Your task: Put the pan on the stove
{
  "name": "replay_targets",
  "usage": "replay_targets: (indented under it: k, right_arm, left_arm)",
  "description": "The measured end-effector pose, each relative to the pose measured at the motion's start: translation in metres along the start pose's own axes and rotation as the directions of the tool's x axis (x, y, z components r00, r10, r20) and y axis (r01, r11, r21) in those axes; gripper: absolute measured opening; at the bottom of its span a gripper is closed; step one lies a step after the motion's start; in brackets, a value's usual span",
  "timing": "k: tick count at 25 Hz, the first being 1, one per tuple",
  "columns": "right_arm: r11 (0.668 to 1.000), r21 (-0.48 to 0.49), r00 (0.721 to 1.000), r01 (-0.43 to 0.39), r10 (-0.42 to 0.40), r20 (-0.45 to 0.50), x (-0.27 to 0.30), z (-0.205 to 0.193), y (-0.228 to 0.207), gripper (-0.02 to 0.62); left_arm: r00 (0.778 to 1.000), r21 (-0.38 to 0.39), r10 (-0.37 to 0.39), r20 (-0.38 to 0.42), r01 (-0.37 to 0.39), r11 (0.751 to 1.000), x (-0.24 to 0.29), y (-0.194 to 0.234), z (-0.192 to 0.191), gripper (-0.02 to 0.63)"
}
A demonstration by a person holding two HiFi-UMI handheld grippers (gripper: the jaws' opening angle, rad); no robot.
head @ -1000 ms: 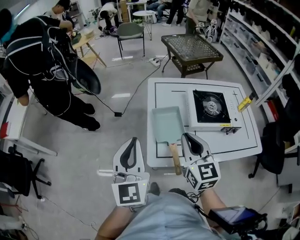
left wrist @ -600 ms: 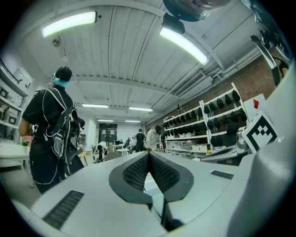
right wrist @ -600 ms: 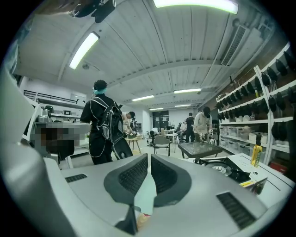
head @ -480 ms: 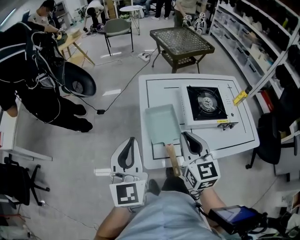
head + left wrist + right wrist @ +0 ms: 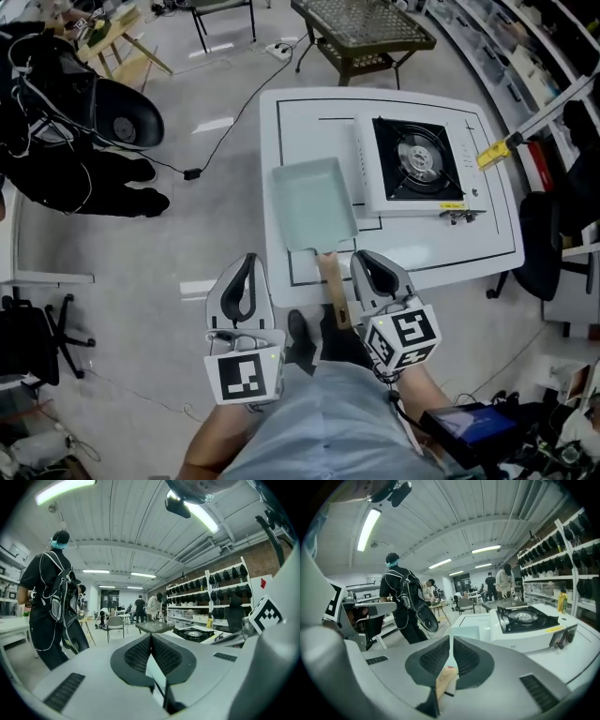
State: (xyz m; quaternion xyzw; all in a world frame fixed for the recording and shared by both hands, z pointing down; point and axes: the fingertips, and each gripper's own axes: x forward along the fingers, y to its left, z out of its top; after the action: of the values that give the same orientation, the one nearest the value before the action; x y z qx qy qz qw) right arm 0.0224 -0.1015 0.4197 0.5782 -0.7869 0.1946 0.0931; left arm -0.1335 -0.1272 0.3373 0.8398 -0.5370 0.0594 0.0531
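Person in black (image 5: 56,122): stands on the floor at far left, well apart from the table, with a dark round pan-like object by the hip.
Left gripper (image 5: 247,266): held over the floor just off the table's near-left corner; its two jaws are pressed together with nothing between them.
White table (image 5: 309,112): carries the pan and the stove side by side.
Pan (image 5: 314,202): a pale teal rectangular pan that lies flat on the table, just beside the stove's left side and not on the burner.
Wooden handle (image 5: 330,286): runs from the pan past the table's near edge, between the two grippers.
Right gripper (image 5: 362,259): at the table's near edge, just right of the handle; its jaws are together and not on the handle.
Portable gas stove (image 5: 417,164): sits on the right half of the table.
Yellow-handled tool (image 5: 494,154): at the table's right edge.
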Motion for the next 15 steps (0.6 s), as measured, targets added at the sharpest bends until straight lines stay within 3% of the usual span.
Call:
replay_targets:
  k: [7,11,13,14,15]
  right_arm:
    - [0.987,0.156,0.986,-0.026,0.051,-0.162,0.001,-0.081,-0.011,0.052]
    - [0.973,0.222,0.978,-0.06,0.102,-0.182,0.008,-0.097,-0.024,0.052]
    - [0.941,0.319,0.966,-0.115,0.18,-0.184,0.006,-0.1,-0.024,0.052]
    - [0.903,0.399,0.954,-0.158,0.243,-0.173,0.004,-0.1,-0.022,0.052]
    - [0.844,0.494,0.936,-0.208,0.318,-0.149,0.002,-0.099,-0.019,0.054]
  left_arm:
    - [0.988,-0.008,-0.002,-0.152,0.001,1.0,0.011,-0.008,-0.057,0.018]
    - [0.985,0.005,0.005,-0.171,-0.005,1.0,0.028,-0.009,-0.075,0.018]
    - [0.983,0.004,0.002,-0.181,-0.001,1.0,0.031,-0.012,-0.078,0.018]
    - [0.983,0.007,-0.001,-0.184,0.002,1.0,0.032,-0.014,-0.077,0.018]
    - [0.983,0.011,-0.003,-0.183,0.005,1.0,0.034,-0.015,-0.076,0.018]
